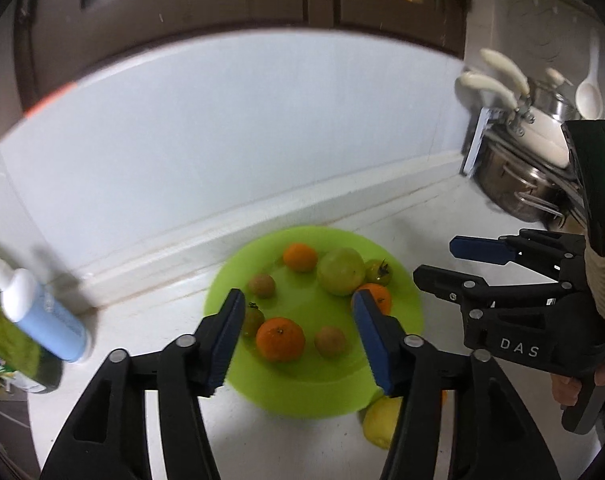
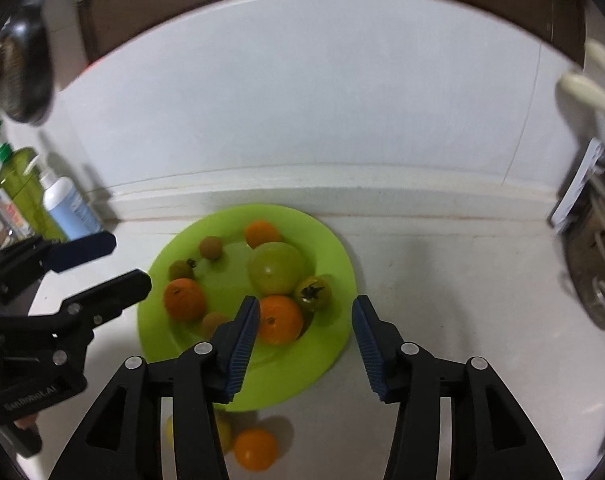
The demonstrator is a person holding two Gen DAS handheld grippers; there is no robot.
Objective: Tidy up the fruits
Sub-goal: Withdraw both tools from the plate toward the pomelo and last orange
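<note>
A lime green plate (image 1: 310, 384) (image 2: 334, 256) sits on the white counter by the wall. On it lie oranges (image 1: 280, 339) (image 2: 280, 319), a large green apple (image 1: 340, 271) (image 2: 276, 267), small green tomatoes (image 1: 378, 272) (image 2: 312, 293) and small brownish fruits (image 1: 329, 341) (image 2: 210, 247). A lemon (image 1: 380, 420) (image 2: 222, 430) and an orange (image 2: 255, 449) lie on the counter in front of the plate. My left gripper (image 1: 298, 332) is open and empty over the plate's near side. My right gripper (image 2: 305, 334) is open and empty over the plate's right side, and shows in the left wrist view (image 1: 438, 262).
Bottles (image 1: 42, 320) (image 2: 68, 208) stand at the left against the wall. A dish rack with steel pots (image 1: 518, 188) (image 2: 598, 264) and white-handled utensils (image 1: 490, 84) stands at the right. Dark cabinets hang above.
</note>
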